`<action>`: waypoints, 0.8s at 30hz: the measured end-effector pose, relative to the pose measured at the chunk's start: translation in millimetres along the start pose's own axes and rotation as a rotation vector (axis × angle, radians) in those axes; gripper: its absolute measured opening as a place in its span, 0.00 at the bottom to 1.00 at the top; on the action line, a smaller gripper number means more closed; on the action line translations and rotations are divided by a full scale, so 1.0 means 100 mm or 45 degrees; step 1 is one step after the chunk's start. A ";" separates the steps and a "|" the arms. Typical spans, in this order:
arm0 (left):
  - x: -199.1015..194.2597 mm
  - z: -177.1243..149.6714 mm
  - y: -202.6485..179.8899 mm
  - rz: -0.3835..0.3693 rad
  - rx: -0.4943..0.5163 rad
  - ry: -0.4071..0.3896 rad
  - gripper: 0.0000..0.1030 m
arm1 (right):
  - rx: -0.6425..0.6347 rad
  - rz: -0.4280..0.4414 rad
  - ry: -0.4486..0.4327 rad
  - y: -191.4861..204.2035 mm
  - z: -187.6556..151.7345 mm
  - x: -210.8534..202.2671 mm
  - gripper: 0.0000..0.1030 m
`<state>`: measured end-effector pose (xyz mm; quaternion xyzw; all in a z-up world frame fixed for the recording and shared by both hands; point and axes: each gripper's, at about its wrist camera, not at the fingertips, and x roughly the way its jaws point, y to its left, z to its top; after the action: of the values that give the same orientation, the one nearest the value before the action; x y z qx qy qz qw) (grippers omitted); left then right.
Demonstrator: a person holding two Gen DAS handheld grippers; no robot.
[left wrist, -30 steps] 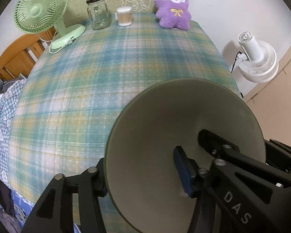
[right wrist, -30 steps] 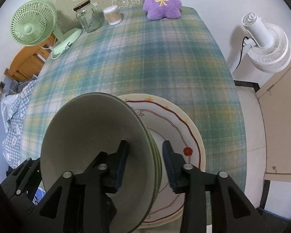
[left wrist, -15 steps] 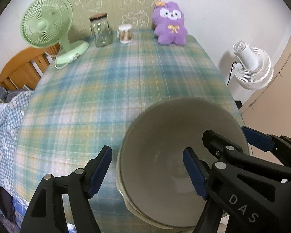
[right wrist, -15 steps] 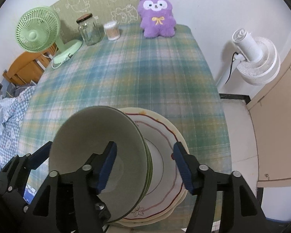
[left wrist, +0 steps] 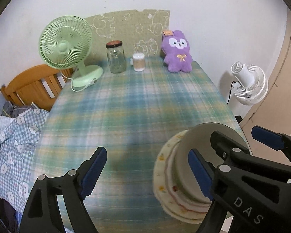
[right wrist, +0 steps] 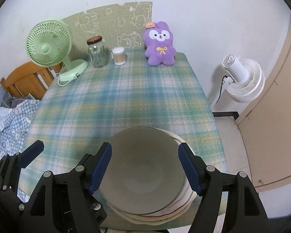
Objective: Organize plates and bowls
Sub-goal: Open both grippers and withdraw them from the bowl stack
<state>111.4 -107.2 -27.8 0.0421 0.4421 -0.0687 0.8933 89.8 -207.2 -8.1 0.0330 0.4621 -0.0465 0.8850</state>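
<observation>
You've nested the grey bowl (right wrist: 145, 170) on the stacked plates (right wrist: 186, 200) at the desk's (right wrist: 126, 101) near edge, lower centre of frame, so both your left hand-held gripper (left wrist: 147, 171) and right hand-held gripper (right wrist: 145, 168) are opening, gripping nothing.

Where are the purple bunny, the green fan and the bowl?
purple plush bunny (right wrist: 160, 47), right wrist view, on its belly.
green desk fan (right wrist: 48, 45), right wrist view, on its grille.
bowl (right wrist: 143, 174), right wrist view, on its inside.
</observation>
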 end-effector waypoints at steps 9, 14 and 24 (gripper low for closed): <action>-0.26 0.03 0.66 -0.021 0.016 -0.107 0.90 | 0.046 -0.041 -0.119 0.62 -0.04 -0.29 0.76; -0.35 -0.02 1.01 -0.030 0.043 -0.169 0.96 | 0.060 -0.079 -0.191 0.97 -0.10 -0.40 0.79; -0.37 -0.22 1.57 -0.034 0.064 -0.218 0.99 | 0.111 -0.092 -0.273 1.36 -0.36 -0.49 0.80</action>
<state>96.6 54.5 -9.3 0.0526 0.3628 -0.0949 0.9255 48.5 -66.3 13.6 0.0497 0.3631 -0.1018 0.9248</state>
